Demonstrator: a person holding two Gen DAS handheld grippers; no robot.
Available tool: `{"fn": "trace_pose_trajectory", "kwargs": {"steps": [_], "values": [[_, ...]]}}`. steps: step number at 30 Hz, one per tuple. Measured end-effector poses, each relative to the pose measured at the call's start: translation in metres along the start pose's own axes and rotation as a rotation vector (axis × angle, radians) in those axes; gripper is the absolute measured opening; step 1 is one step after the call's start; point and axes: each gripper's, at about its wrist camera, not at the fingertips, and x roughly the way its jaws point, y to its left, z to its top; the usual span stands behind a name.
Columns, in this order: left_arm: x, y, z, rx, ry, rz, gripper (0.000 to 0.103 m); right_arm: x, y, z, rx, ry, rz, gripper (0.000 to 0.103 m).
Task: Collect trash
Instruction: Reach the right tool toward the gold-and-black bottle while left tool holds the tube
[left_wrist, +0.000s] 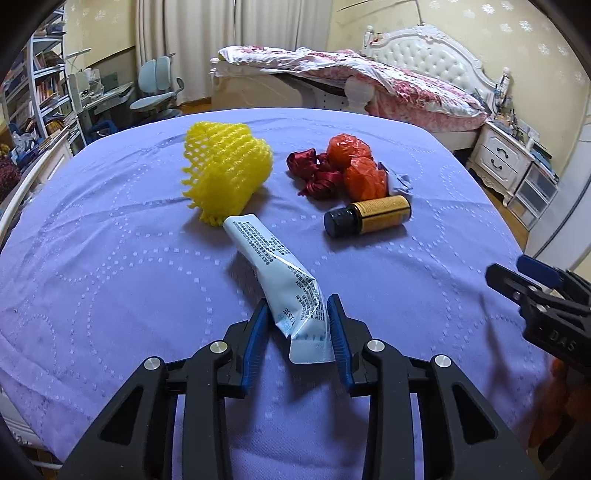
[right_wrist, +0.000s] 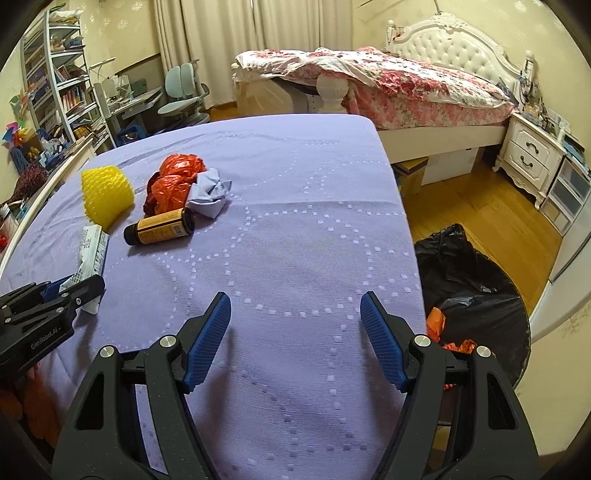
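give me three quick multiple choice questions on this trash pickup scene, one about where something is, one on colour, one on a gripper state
1. Where does the black trash bag sit?
A. on the purple cloth
B. on the wooden floor beside the table
C. on the bed

2. What colour is the foam fruit net?
A. yellow
B. green
C. white

3. What is the left gripper doing?
A. hanging open over bare cloth
B. closed on the amber bottle
C. closed on the crimped end of the white squeeze tube

Answers:
1 B: the right wrist view shows the bag on the floor past the table edge.
2 A: the mesh is bright yellow in both views.
3 C: both blue pads press the tube's flat end, while the right gripper is wide open and empty.
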Motion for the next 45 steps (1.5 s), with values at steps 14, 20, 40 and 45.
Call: {"fn": "trace_pose_trajectory", "kwargs": {"steps": [14,20,40,45], "values": [[-0.002,0.054,0.001,-0.046,-0.010,0.078,0.034,0.024,0.070,0.014,-0.107,0.041,0.058,0.071],[0.000,0.075,0.002,-0.061,-0.017,0.109,0.034,0.040,0.087,0.026,-0.096,0.069,-0.018,0.071],[0.010,0.098,0.015,-0.084,-0.018,0.083,0.034,0.036,0.071,0.044,0.034,0.024,-0.040,0.071],[0.009,0.095,0.012,-0.073,-0.026,0.084,0.034,0.037,0.084,0.054,0.054,0.006,-0.009,0.071]]}}
